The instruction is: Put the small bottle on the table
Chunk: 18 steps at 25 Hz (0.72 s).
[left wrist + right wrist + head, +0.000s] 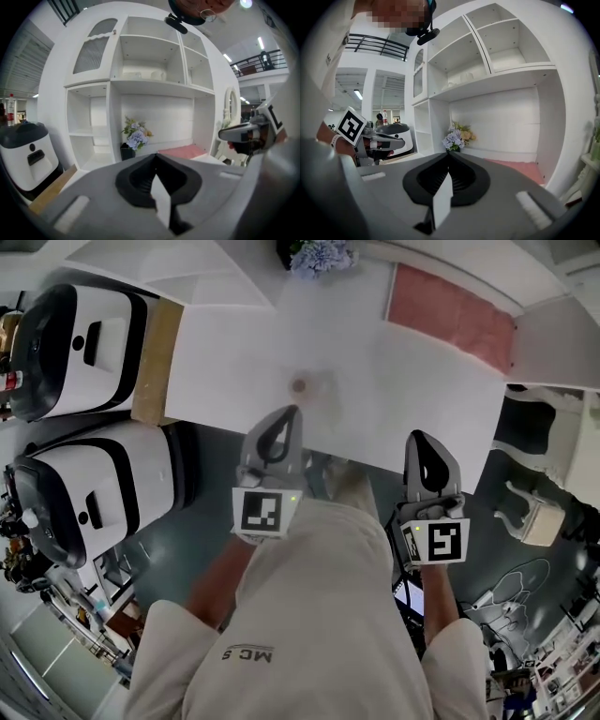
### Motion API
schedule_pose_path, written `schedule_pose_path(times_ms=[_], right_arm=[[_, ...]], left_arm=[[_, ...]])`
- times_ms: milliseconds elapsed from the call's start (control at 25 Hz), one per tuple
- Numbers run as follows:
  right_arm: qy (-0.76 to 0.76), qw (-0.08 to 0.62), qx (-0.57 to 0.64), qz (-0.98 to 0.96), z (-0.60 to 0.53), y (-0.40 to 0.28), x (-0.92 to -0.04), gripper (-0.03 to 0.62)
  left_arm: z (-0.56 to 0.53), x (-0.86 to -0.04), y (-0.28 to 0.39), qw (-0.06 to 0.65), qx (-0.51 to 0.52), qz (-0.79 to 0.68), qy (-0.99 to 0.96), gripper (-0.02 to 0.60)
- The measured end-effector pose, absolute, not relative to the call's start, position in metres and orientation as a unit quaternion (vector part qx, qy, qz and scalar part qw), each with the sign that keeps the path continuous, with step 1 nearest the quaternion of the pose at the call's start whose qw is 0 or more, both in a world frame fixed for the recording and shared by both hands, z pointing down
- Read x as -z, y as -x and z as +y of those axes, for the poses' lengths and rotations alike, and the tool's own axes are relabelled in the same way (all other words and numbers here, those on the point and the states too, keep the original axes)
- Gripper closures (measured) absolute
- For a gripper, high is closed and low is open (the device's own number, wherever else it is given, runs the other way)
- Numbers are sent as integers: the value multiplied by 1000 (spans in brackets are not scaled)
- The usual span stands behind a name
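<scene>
Counter [394, 399] is lying white and mostly bare, with a pink mat [450, 310] sitting at its far right corner. Left gripper [289, 414] and right gripper [419, 437] are hovering over the near edge, each with fingers clenched together on nothing. Bottle [300, 385] is showing only as a small round spot on the counter just beyond the left gripper, apart from it, and too faint to be sure of. I am judging the placement done, with only drawing the grippers away left.

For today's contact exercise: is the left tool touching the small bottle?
Apart. Head view shows bare table between the left tool and the small bottle; left gripper view shows its jaws shut on nothing.
</scene>
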State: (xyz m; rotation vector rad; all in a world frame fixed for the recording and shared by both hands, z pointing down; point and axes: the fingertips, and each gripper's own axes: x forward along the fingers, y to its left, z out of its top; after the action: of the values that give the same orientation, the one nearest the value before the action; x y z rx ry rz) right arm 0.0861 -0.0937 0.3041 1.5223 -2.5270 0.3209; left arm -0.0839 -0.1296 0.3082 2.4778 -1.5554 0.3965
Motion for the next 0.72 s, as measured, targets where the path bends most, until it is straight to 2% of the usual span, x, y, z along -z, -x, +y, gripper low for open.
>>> schedule_pose_path(times_ms=[720], right_arm=[[-519,78,-96,-846,-72,-81,-267,608]], left_arm=[[-105,-267,90,86,-132,-514,-843,581]])
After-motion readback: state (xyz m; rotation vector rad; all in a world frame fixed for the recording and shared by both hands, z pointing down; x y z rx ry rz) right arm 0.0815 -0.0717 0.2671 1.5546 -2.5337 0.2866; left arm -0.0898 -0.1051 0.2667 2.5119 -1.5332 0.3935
